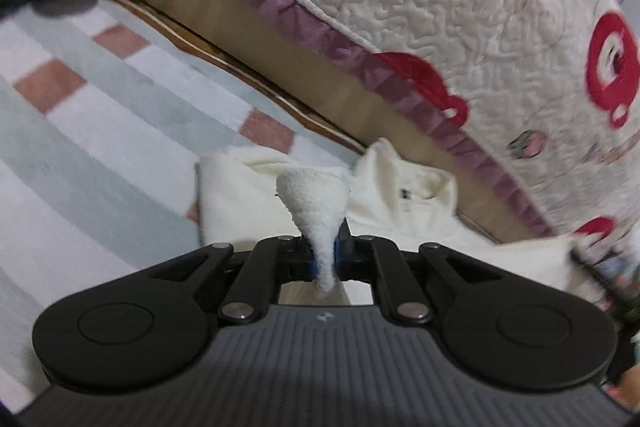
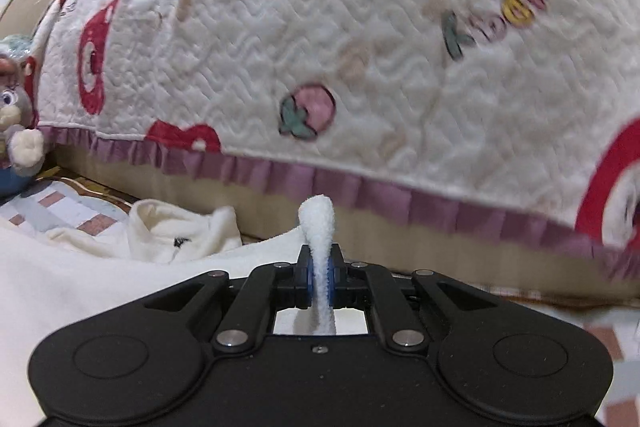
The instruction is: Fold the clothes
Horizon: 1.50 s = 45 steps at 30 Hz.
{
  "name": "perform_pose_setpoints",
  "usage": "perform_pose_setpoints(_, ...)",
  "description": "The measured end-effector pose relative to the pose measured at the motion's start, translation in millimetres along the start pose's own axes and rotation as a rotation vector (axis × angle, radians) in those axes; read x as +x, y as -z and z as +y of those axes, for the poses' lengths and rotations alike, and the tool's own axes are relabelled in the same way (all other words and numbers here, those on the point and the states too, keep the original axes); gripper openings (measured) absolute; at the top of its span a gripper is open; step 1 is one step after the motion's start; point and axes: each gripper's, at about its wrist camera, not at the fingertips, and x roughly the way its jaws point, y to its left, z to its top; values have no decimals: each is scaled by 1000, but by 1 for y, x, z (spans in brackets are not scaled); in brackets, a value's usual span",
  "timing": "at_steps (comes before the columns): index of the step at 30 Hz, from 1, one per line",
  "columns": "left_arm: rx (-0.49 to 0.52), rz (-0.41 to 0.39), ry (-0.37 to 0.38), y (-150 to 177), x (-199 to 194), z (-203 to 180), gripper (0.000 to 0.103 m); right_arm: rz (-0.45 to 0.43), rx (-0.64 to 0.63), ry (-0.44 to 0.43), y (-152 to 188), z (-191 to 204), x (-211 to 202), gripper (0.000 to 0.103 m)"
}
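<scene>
Black left gripper (image 1: 325,259) and right gripper (image 2: 320,275) pinch fleecy cream garment (image 1: 400,211).

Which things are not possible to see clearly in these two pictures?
- White garment: its near part is hidden behind the left gripper body; which edge is pinched is unclear.
- Same in the right wrist view: the right gripper covers the cloth below.
- Garment label: too small to read.
- Plush toy: cut by the left edge.
</scene>
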Motion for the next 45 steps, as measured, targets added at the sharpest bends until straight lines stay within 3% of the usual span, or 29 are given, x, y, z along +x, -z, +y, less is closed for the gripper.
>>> perform_pose_setpoints(3,28,-27,-29,-17,3,-7,7,-16,-31,3,-18,1,2,7)
perform_pose_setpoints(8,124,-129,-49,-73,17,-34,7,-71,-71,19,-56,-2,27,7)
perform_pose_setpoints(10,171,-168,-93,-88,35,-43,12,-97,-80,32,-71,-5,41,7)
perform_pose_setpoints(11,178,-156,-122,-91,48,-43,26,-94,-88,54,-74,-7,53,7)
perform_pose_setpoints(12,174,-123,-161,-91,61,-41,56,-91,-97,76,-76,-8,64,8)
perform_pose_setpoints(13,162,-77,-221,-88,72,-38,67,-78,-102,97,-77,-10,77,16)
perform_pose_setpoints(15,161,-4,-271,-70,82,-30,71,38,-81,126,-61,-16,108,30)
perform_pose_setpoints(17,162,84,-263,-40,80,-17,71,154,-55,141,-45,-23,137,30)
perform_pose_setpoints(18,155,128,-259,-24,78,-10,71,212,-26,93,-35,-25,143,29)
perform_pose_setpoints(21,77,243,-230,11,69,10,71,331,1,15,-8,-23,141,31)
perform_pose_setpoints(23,30,266,-193,21,61,18,71,377,-11,-18,2,-19,128,38)
perform_pose_setpoints(25,41,260,-162,23,57,16,71,389,-1,-23,8,-19,113,52)
perform_pose_setpoints(32,148,262,-168,24,59,1,71,364,208,8,37,-45,53,55)
perform_pose_setpoints(34,160,257,-166,24,58,0,61,369,246,-2,44,-50,44,55)
perform_pose_setpoints(35,182,247,-174,24,56,-2,28,369,251,2,46,-50,42,55)
perform_pose_setpoints(36,191,220,-176,22,51,-3,12,368,256,7,47,-50,41,55)
perform_pose_setpoints(38,157,147,-141,13,33,0,12,361,260,23,46,-51,42,56)
perform_pose_setpoints(40,58,113,-53,3,17,11,11,353,266,38,46,-51,43,57)
perform_pose_setpoints(42,49,121,-59,7,11,14,11,346,284,29,43,-51,48,57)
perform_pose_setpoints(45,104,175,-133,19,12,11,11,360,284,-1,40,-50,55,60)
